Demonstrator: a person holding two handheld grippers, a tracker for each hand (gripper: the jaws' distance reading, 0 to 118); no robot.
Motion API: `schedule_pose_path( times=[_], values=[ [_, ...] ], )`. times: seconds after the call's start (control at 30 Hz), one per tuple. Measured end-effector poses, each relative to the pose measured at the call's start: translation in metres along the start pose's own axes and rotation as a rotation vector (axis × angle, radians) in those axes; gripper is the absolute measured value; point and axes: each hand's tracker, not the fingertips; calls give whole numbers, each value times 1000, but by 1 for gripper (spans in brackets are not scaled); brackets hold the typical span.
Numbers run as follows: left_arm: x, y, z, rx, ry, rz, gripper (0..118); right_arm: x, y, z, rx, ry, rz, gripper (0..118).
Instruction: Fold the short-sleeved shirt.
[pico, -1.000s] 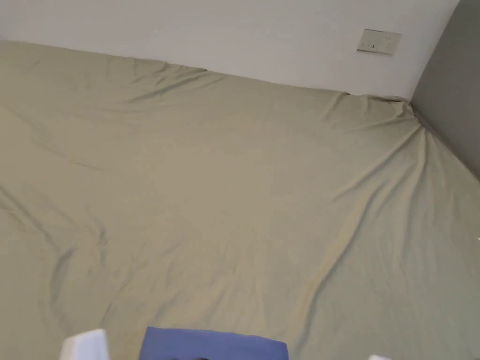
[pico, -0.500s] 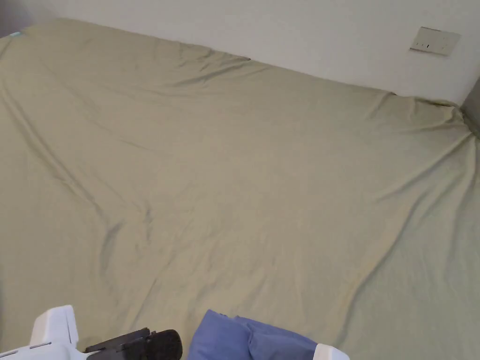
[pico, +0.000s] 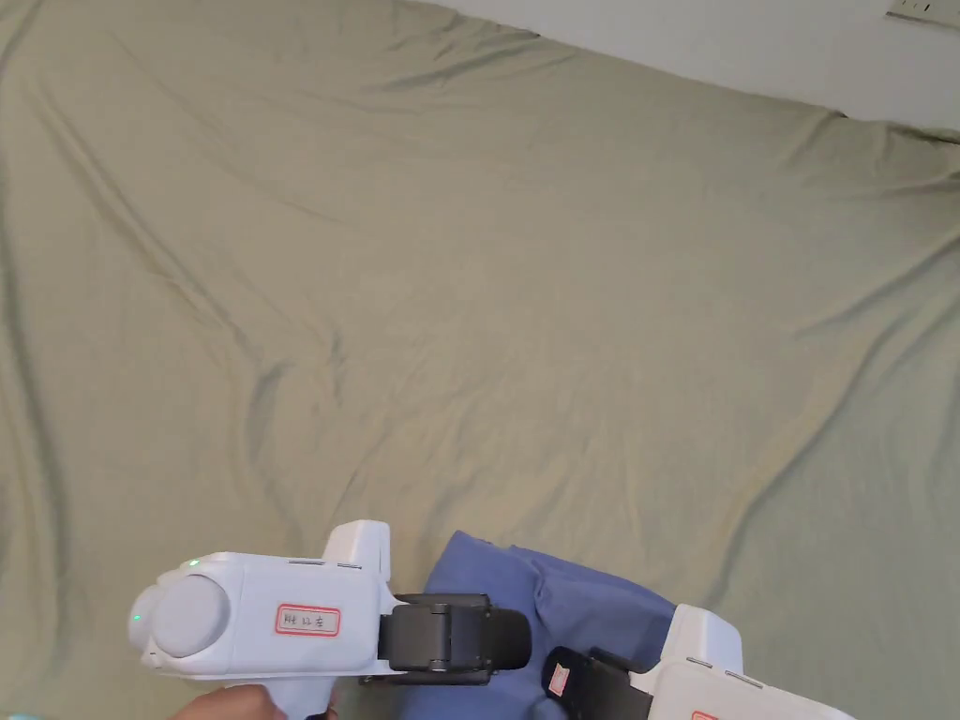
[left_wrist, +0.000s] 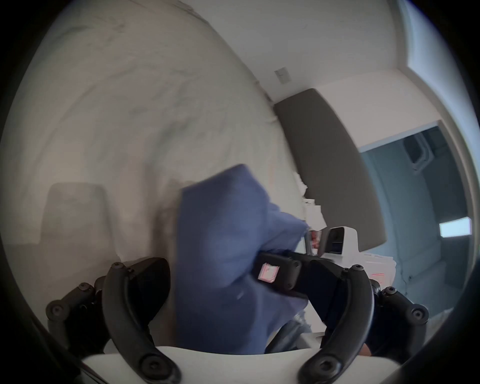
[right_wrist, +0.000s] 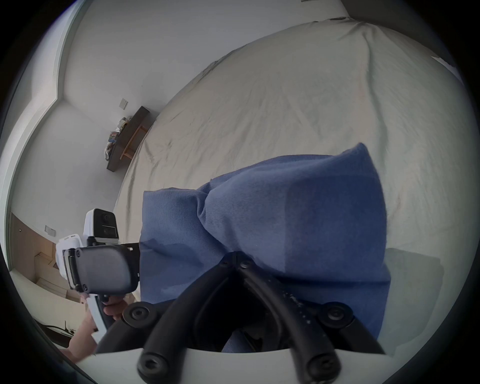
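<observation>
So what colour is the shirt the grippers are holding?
The shirt is plain blue, with no pattern. It shows best in the right gripper view.

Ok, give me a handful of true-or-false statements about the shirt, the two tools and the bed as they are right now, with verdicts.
1. The right tool has its jaws closed on the blue shirt. True.
2. The left tool is clamped tight shut. False: in the left gripper view its jaws stand wide apart, with shirt cloth hanging between them.
3. The shirt lies spread flat in the middle of the bed. False: it is bunched up at the two tools, at the near edge of the head view.
4. The bed sheet is wrinkled. True.
5. The shirt is red. False: it is blue.
</observation>
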Motion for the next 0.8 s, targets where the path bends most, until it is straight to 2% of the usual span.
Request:
schedule_pose_path(
  times=[0.03, 0.07, 0.1, 0.13, 0.17, 0.2, 0.23, 0.27, 0.33, 0.37, 0.57, 0.67, 0.8],
  values=[
    [0, -2, -3, 35, -64, -10, 104, 1, 0, 1, 1, 6, -9, 1],
    [2, -2, -11, 22, -53, 26, 97, 2, 0, 1, 2, 12, -13, 1],
    [5, -3, -19, 19, -30, 53, 84, 2, 0, 2, 3, 15, -18, 1],
    [10, -5, -22, 22, -17, 36, 46, 2, -1, 2, 6, 16, -25, 1],
    [11, -4, -24, -4, 36, 4, 24, 3, -1, 5, 14, 17, -31, 1],
    [9, -2, -31, -36, 137, 11, 24, 3, -1, 9, 21, 10, -32, 1],
    [1, 0, -28, -40, 39, 74, 24, 5, -2, 13, 20, -2, -36, 1],
    [-4, 6, -19, -43, -23, 130, 24, 7, -5, 19, 42, 31, -61, 1],
    [-7, 15, -14, -91, 20, 116, 23, 11, -9, 33, 74, 59, -133, 1],
    [-5, 20, -8, -114, 37, 82, 23, 13, -11, 40, 85, 60, -144, 1],
    [0, 65, 73, -83, 104, -80, 23, 11, -8, 76, 161, -57, -120, 1],
    [-11, 93, 122, -83, 239, -92, 23, 3, -3, 77, 178, -132, -87, 1],
    [-30, 117, 180, -71, 400, -119, 23, -17, 2, 69, 162, -125, -54, 1]
  ],
)
